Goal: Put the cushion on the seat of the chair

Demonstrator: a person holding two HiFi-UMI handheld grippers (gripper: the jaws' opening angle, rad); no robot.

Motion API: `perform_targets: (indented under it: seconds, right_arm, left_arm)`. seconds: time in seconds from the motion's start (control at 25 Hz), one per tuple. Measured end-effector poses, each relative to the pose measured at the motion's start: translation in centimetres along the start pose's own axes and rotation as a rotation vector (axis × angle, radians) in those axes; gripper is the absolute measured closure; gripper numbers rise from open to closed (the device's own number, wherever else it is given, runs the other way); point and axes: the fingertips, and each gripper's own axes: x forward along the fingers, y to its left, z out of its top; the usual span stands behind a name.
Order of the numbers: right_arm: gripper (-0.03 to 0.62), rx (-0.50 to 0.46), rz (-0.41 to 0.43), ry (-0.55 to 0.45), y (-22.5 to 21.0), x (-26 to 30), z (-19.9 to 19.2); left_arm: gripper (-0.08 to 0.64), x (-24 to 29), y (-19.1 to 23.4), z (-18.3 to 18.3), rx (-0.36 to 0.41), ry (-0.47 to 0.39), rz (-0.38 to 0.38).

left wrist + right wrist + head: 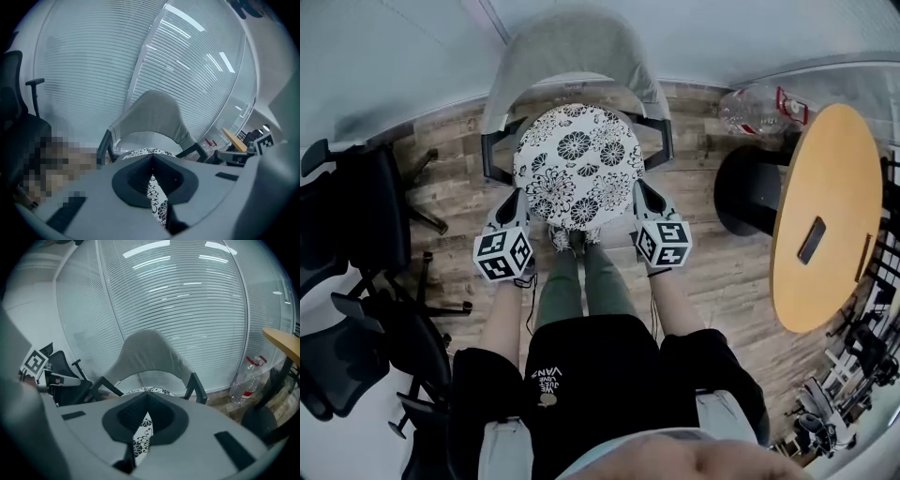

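A round white cushion (575,166) with a black flower print is held flat over the seat of a grey chair (572,54) with black armrests. My left gripper (517,208) is shut on the cushion's near left edge, and my right gripper (639,199) is shut on its near right edge. In the left gripper view the cushion's edge (157,197) is pinched between the jaws, with the chair's curved back (152,115) straight ahead. The right gripper view shows the same: printed cloth (141,437) clamped in the jaws and the chair's back (145,357) beyond. The seat itself is hidden under the cushion.
Black office chairs (352,281) crowd the left side. A round wooden table (825,211) with a dark phone (812,239) stands at the right on a black base (745,192). A large clear bottle (759,108) lies behind it. Glass walls with blinds (178,301) back the chair.
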Motion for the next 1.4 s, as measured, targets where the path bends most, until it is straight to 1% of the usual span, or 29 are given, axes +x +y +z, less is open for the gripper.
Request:
perform_targets:
  seconds: [0.32, 0.6, 0.96, 1.24, 1.4]
  right_arm:
    - [0.575, -0.031, 0.023, -0.056, 1.4, -1.7, 3.7]
    - [0.575, -0.051, 0.036, -0.136, 2.8, -3.9, 7.9]
    - [0.575, -0.088, 0.049, -0.224, 4.2, -8.2, 11.6]
    - [0.575, -0.113, 0.046, -0.291, 4.8, -10.0, 14.4]
    - [0.575, -0.125, 0.042, -0.344, 5.1, -11.2, 16.4]
  left_arm:
    - [0.549, -2.1, -1.5, 2.8, 0.002, -0.064, -0.015]
    - [0.549, -4.6, -2.5, 6.2, 0.019, -0.135, -0.025]
    - [0.549, -7.8, -5.1, 10.0, 0.067, -0.223, -0.060]
    - [0.549, -9.6, -6.8, 12.4, 0.098, -0.278, -0.087]
    - [0.549, -11.1, -7.8, 14.1, 0.118, -0.323, -0.098]
